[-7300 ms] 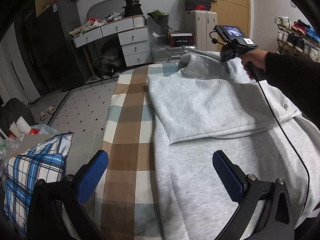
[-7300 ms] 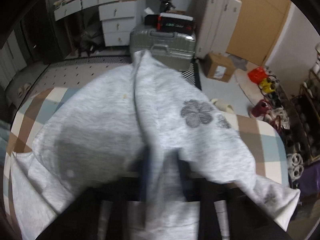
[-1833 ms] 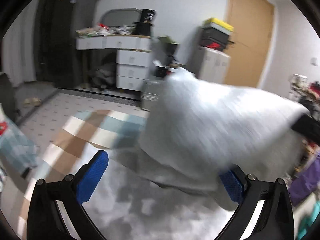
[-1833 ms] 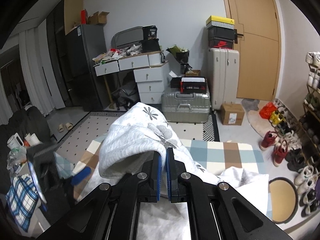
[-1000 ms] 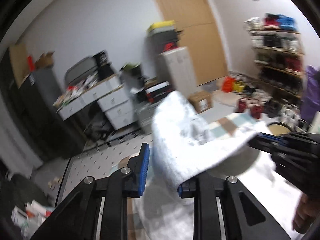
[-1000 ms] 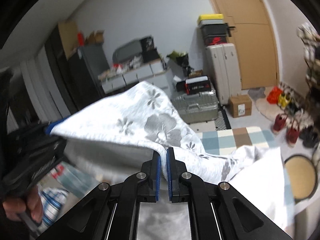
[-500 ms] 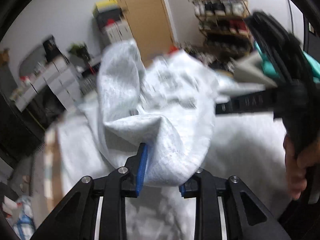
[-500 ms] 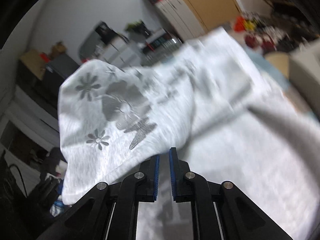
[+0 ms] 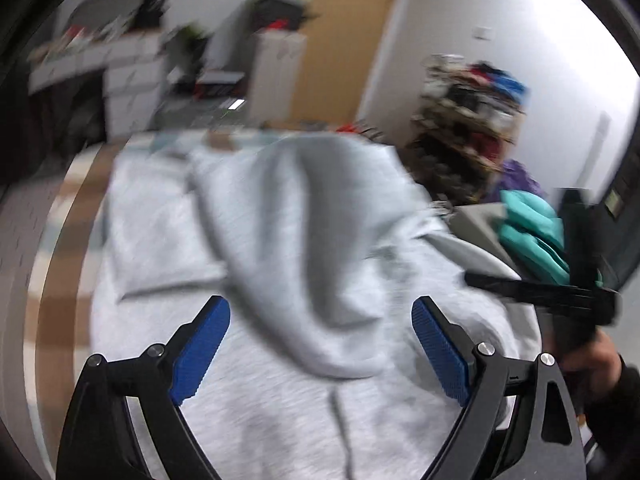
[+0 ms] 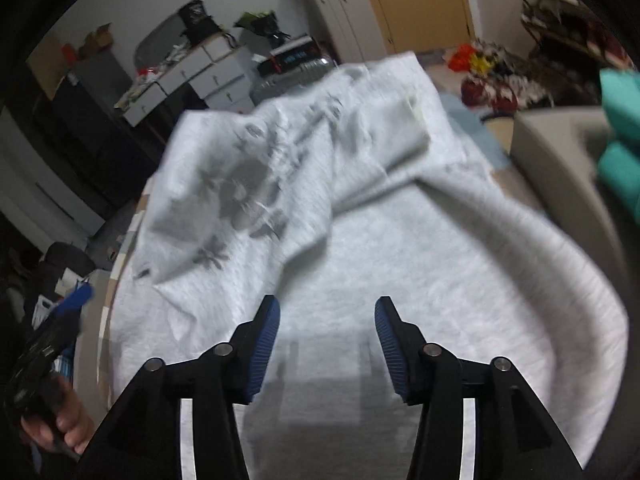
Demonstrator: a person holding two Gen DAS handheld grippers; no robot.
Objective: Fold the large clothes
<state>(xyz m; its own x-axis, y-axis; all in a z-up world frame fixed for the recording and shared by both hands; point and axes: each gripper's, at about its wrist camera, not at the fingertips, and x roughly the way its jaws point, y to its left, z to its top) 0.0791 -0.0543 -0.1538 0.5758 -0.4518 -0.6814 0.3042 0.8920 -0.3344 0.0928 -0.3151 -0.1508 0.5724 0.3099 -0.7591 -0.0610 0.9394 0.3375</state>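
Note:
A large light grey sweatshirt (image 9: 288, 240) lies on the checked bed cover (image 9: 60, 272), with its upper half folded down in a loose hump over the lower half. In the right wrist view the garment (image 10: 360, 240) shows grey flower prints (image 10: 240, 192) on the folded-over part. My left gripper (image 9: 320, 344) is open and empty just above the fabric. My right gripper (image 10: 327, 340) is open and empty over the plain grey part. Both views are blurred by motion.
A grey cushion with teal fabric (image 9: 536, 236) sits at the bed's right side. A white drawer unit (image 10: 200, 76), suitcases (image 10: 344, 20), a wooden door (image 10: 420, 0) and a shoe rack (image 9: 464, 128) stand beyond the bed. The other hand-held gripper (image 9: 568, 296) is at right.
Both grippers have let go of the sweatshirt edge and opened. The lifted half has dropped onto the lower half. Both cameras now look down at the bed.

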